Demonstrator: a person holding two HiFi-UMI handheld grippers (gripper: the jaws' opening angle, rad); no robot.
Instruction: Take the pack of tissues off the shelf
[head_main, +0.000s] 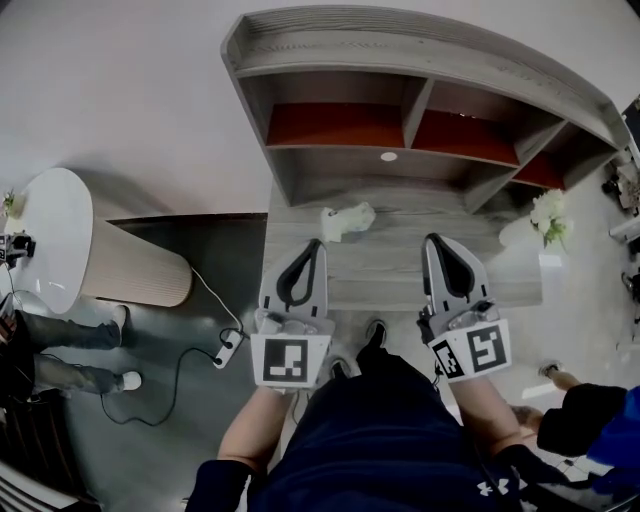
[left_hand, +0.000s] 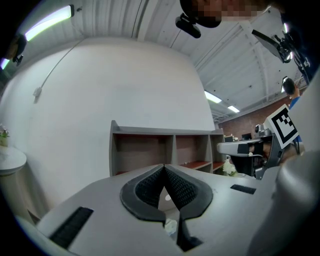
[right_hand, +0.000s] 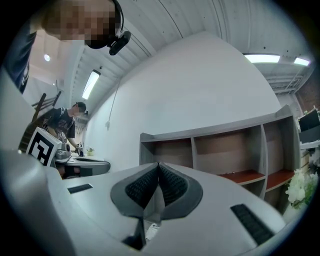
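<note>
**A:** What is the setting?

**B:** A grey wood-grain counter (head_main: 385, 275) stands against a plain white wall, with a dark floor in front of it. On the floor to the left there is a cable with a power strip (head_main: 228, 348).

**A:** And nearest the camera?

**B:** The person's forearms reach over the counter's front edge, one gripper in each hand. The left gripper (head_main: 314, 246) has its jaws together, tips meeting, with nothing clamped between them. The right gripper (head_main: 433, 241) is the same: jaws pressed together and empty. Both lie roughly level and point toward the shelf.

**A:** Where is the pack of tissues?

**B:** The pack of tissues (head_main: 348, 220) is a crumpled white bundle lying on the counter surface, not in any compartment. It is just beyond the left gripper's tips and well apart from the right gripper. I cannot tell whether the left tips touch it.

**A:** Behind that?

**B:** The shelf (head_main: 400, 45) stands at the back of the counter. It is grey with red-floored compartments (head_main: 335, 125). White flowers (head_main: 548, 215) stand at the counter's right end, and a round white table (head_main: 50, 235) is off to the left.
</note>
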